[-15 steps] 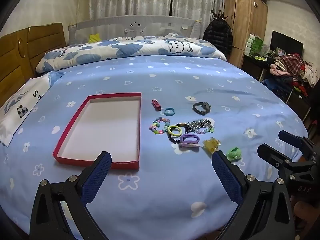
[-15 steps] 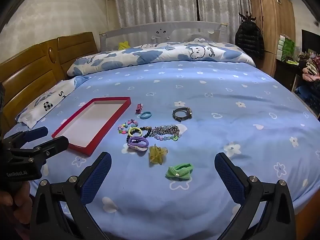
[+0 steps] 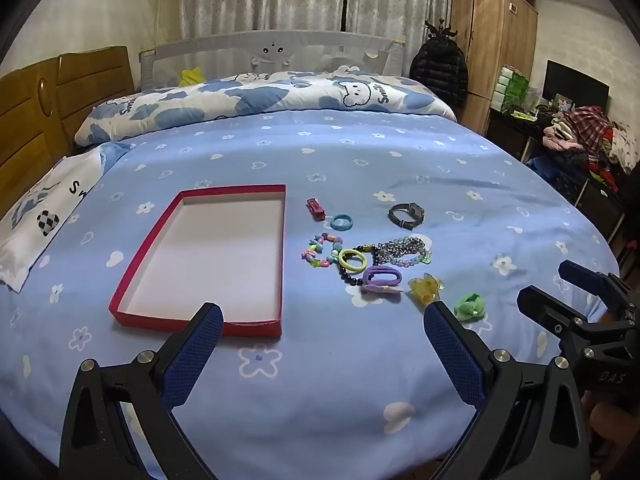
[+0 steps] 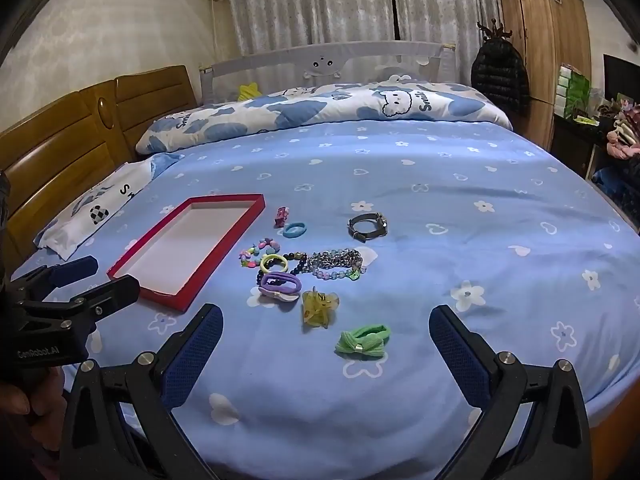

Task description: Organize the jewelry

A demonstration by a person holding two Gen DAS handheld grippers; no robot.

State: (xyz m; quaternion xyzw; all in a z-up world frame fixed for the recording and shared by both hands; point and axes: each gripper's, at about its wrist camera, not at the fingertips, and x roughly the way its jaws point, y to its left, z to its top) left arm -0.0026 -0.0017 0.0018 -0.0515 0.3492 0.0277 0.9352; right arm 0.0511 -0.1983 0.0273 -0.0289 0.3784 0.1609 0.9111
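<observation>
Left tongs [image 3: 322,326]: released, blue-padded jaws spread wide, nothing between them; poised above the near edge of the bed, angled down toward it.
Right tongs [image 4: 326,328]: released likewise, jaws wide and empty.
Receiving vessel: shallow rectangular red-walled box with white floor [image 3: 140,276], holding nothing, lying on the blue flower-print bedspread [image 3: 400,168], its near wall just ahead of the left tongs' left finger.
Task items: loose cluster on the bedspread, just right of the box and apart from it. Nearest the tongs: green fabric bow hair tie [image 4: 363,341]; behind it a translucent yellow claw clip [image 4: 319,307] and a purple fabric hair tie [image 4: 281,285].
Further items: beaded chain bracelets [image 4: 335,263], yellow-green ring band [image 4: 274,263], multicolour bead bracelet [image 4: 256,253], light-blue ring band [image 4: 295,229], small pink clip [image 4: 281,216], grey wristwatch [image 4: 367,226].
Deciding relation: the green bow lies straight ahead between the right tongs' jaws, long axis across the opening; from the left wrist view it sits beyond the right finger, off to the side. Judgement: right hand is nearer and better lined up.
Legible writing: "Smile" on the cloud-print quilt [image 4: 400,106]; "GenRobot.AI" on the left tongs' body as seen from the right wrist view; "DAS" on the right tongs' body from the left.
</observation>
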